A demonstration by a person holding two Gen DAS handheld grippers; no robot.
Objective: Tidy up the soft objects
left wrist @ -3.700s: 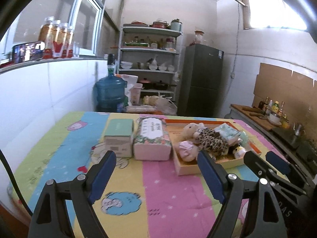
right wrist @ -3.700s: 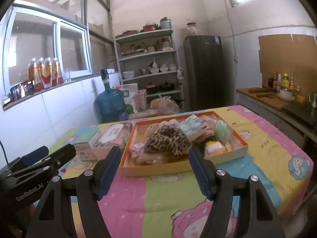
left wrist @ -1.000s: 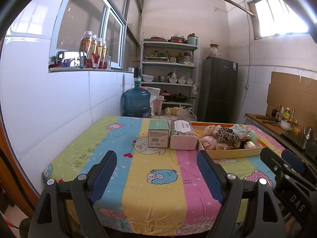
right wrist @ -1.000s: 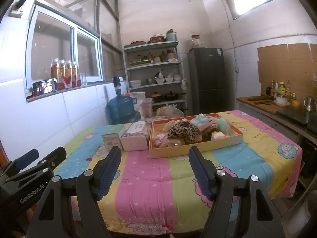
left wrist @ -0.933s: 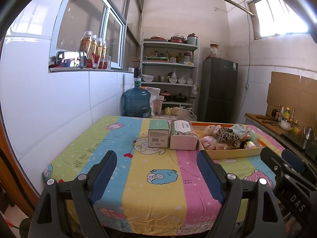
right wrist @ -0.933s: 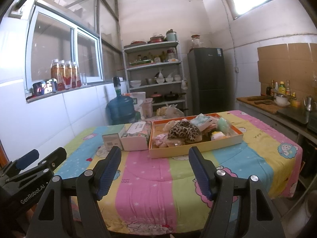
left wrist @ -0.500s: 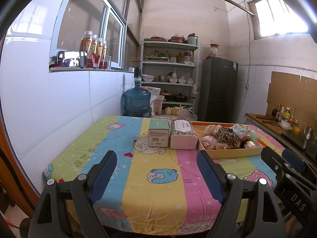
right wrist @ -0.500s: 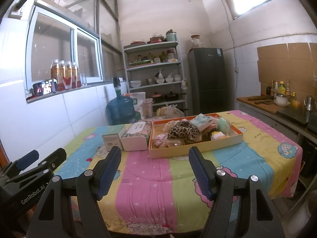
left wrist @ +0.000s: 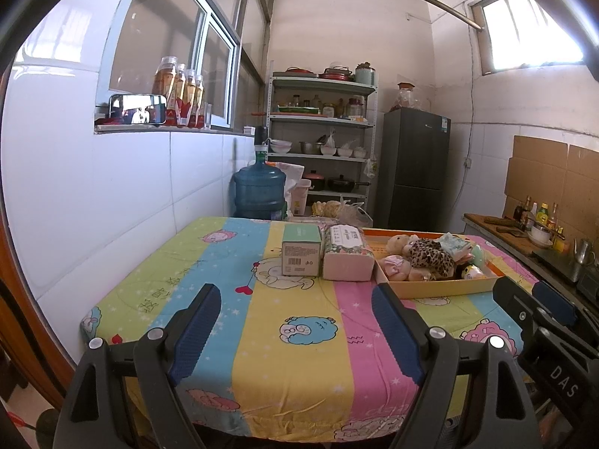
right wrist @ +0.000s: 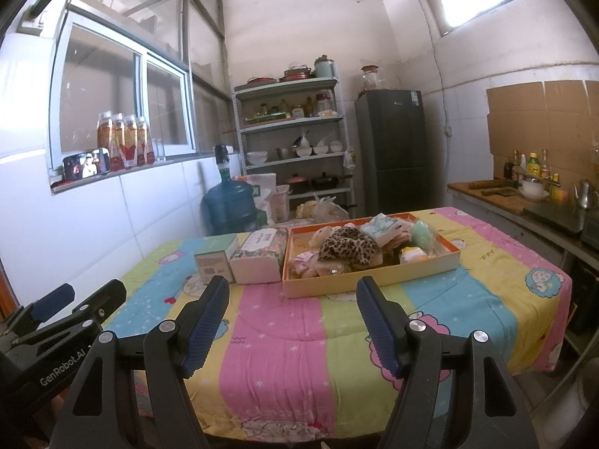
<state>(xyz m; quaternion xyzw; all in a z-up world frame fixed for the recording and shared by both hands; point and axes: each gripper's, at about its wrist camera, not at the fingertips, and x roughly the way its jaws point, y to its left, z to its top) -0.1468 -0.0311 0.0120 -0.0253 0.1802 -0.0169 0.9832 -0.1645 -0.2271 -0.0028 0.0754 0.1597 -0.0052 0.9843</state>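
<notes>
Left hand-held gripper (left wrist: 295,321) held off near edge of surface (left wrist: 262,336), jaws wide apart, nothing between them. Right hand-held gripper (right wrist: 292,318) likewise spread and empty, beside left one. Soft objects piled in orange tray (right wrist: 367,280) on far right part of surface: leopard-print plush (right wrist: 348,249) on top, pink doll (right wrist: 305,262) at near-left corner, folded cloths (right wrist: 382,228) behind. Tissue pack (right wrist: 258,256) touching tray's left wall; green box (right wrist: 215,260) just beside pack. Both grippers well apart from tray.
</notes>
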